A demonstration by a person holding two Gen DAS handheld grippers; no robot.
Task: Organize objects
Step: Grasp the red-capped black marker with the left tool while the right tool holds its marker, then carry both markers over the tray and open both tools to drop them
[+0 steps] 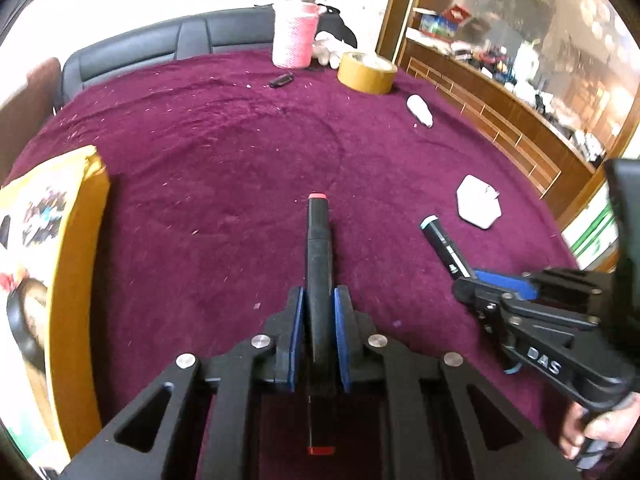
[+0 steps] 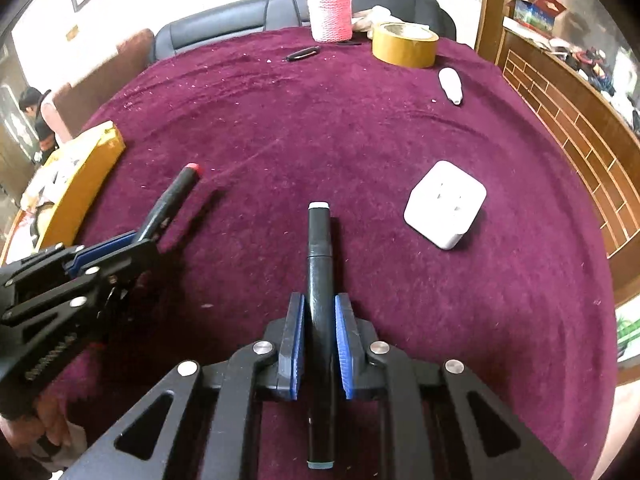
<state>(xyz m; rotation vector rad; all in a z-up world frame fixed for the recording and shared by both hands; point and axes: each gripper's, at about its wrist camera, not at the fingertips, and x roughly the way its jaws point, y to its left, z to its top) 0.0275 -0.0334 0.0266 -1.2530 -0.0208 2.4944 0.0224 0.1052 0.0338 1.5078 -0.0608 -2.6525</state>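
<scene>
Over the maroon tablecloth point(image 1: 224, 152), the left gripper point(image 1: 320, 320) is clamped on a red-capped marker point(image 1: 318, 240), its long axis running straight forward along the fingers. Alongside, the right gripper point(image 2: 320, 320) pinches a pale-capped marker point(image 2: 319, 248) likewise, tip aimed toward the tape roll point(image 2: 404, 44) across the table.

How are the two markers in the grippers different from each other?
The red-capped marker has red end caps; the white-capped marker has a pale, whitish tip cap. The red-capped one is clamped in the left gripper, the white-capped one in the right gripper. The white-capped marker shows a white label on its barrel in the left view; no label shows on the red-capped one. Both are black-bodied, held lengthwise between blue pads above the purple cloth.
</scene>
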